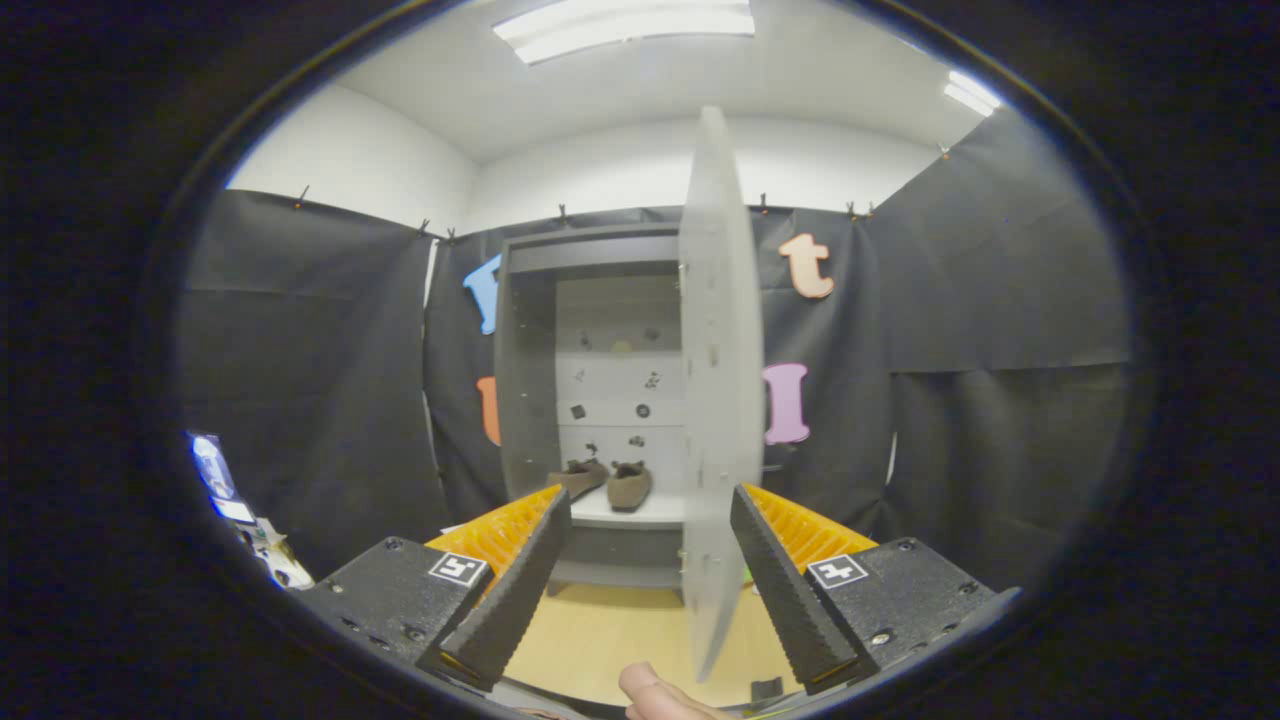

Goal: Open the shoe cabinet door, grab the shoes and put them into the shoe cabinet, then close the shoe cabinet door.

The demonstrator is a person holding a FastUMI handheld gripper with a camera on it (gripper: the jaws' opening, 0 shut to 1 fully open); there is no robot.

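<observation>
The gripper (650, 520) was spread wide with nothing pinched, its ridged fingers (520, 580) flanking the thin flat edge of the open shoe cabinet door (718, 400). Beyond them, two soft, rounded, suede-looking shoes (606, 482) sat side by side on the smooth shelf inside the boxy shoe cabinet (590, 400), above a pale wood floor (610, 630).

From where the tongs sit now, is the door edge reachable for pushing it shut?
Probably yes. The tongs are open, and the open cabinet door stands edge-on just ahead, between the fingers and nearer the right one. Nothing blocks it. The shoes already sit inside the cabinet.
</observation>
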